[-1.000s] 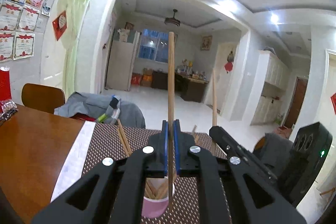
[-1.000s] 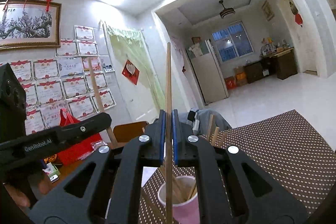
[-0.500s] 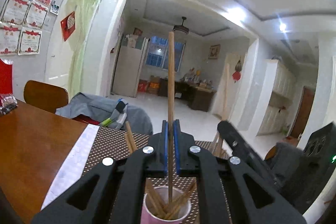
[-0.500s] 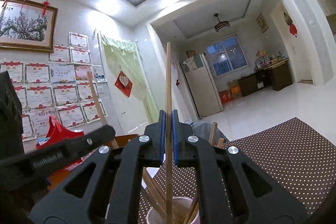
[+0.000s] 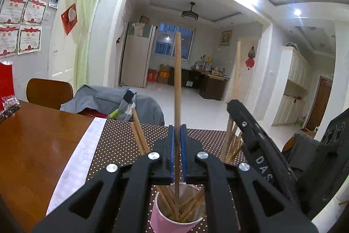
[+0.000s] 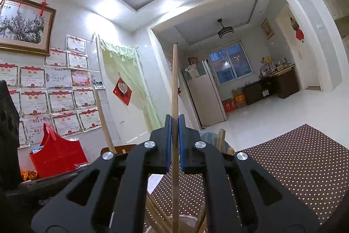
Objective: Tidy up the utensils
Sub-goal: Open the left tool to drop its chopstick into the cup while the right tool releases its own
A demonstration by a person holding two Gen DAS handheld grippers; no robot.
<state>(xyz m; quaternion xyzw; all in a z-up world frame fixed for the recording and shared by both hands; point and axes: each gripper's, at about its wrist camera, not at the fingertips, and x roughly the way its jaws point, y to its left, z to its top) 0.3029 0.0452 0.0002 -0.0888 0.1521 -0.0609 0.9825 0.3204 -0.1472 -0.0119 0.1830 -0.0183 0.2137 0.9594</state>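
My left gripper [image 5: 177, 130] is shut on a wooden chopstick [image 5: 177, 80] held upright, its lower end inside a pink cup [image 5: 161, 218] with several chopsticks. My right gripper [image 6: 173, 121] is shut on another wooden chopstick [image 6: 174, 84], also upright, its lower end dipping into the same cup [image 6: 185, 225] at the bottom edge. The right gripper's black body [image 5: 257, 145] shows to the right in the left wrist view. The cup stands on a brown dotted placemat [image 5: 122, 141].
A wooden table [image 5: 32, 145] lies under the mat, with a white paper strip [image 5: 80, 154] along the mat's left edge. A chair with grey clothes [image 5: 104, 99] stands behind the table. A red bag [image 6: 56, 156] sits at the left in the right wrist view.
Both grippers have lowered their chopsticks toward the cup; the cup now sits closer below the jaws and both chopstick ends are inside it.
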